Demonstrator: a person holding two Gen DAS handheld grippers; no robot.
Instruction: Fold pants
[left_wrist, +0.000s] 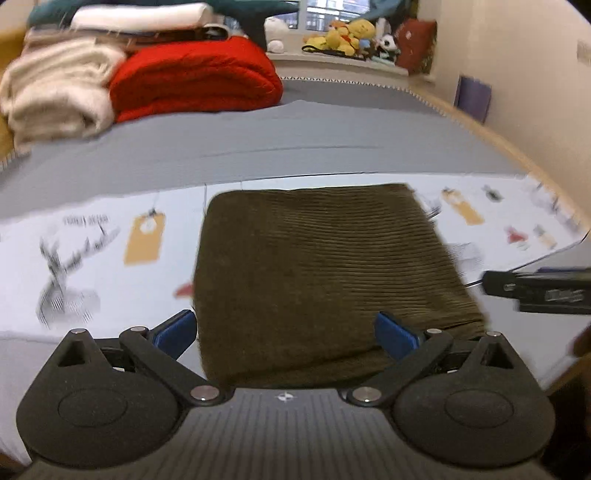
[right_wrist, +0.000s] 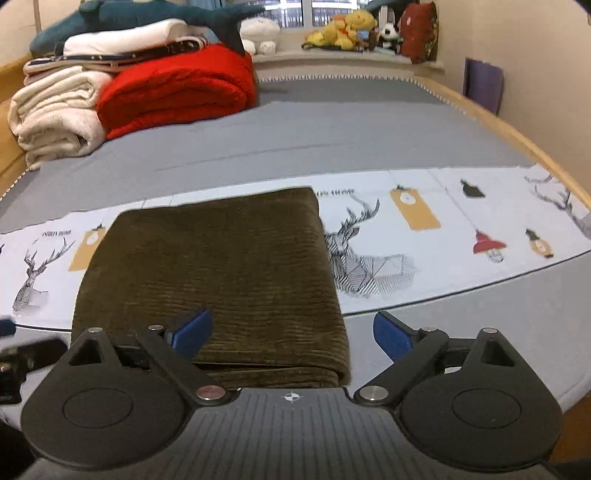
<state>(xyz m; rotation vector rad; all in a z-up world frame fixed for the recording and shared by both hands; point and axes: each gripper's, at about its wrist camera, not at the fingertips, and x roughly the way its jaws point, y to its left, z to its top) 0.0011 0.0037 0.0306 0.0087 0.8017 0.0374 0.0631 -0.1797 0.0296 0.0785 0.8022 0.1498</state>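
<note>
The olive-brown corduroy pants (left_wrist: 325, 266) lie folded into a compact rectangle on a white printed sheet (left_wrist: 92, 240) on the bed; they also show in the right wrist view (right_wrist: 221, 266). My left gripper (left_wrist: 286, 334) is open and empty, just above the near edge of the pants, its blue pads spread wide. My right gripper (right_wrist: 293, 334) is open and empty, over the near right corner of the pants. The right gripper's body shows at the right edge of the left wrist view (left_wrist: 535, 290).
A grey bed cover (right_wrist: 314, 133) stretches behind the sheet. Folded red (right_wrist: 177, 88) and cream (right_wrist: 55, 110) blankets are stacked at the back left. Plush toys (right_wrist: 343, 33) sit on the windowsill. A wooden bed rail (right_wrist: 517, 136) runs along the right.
</note>
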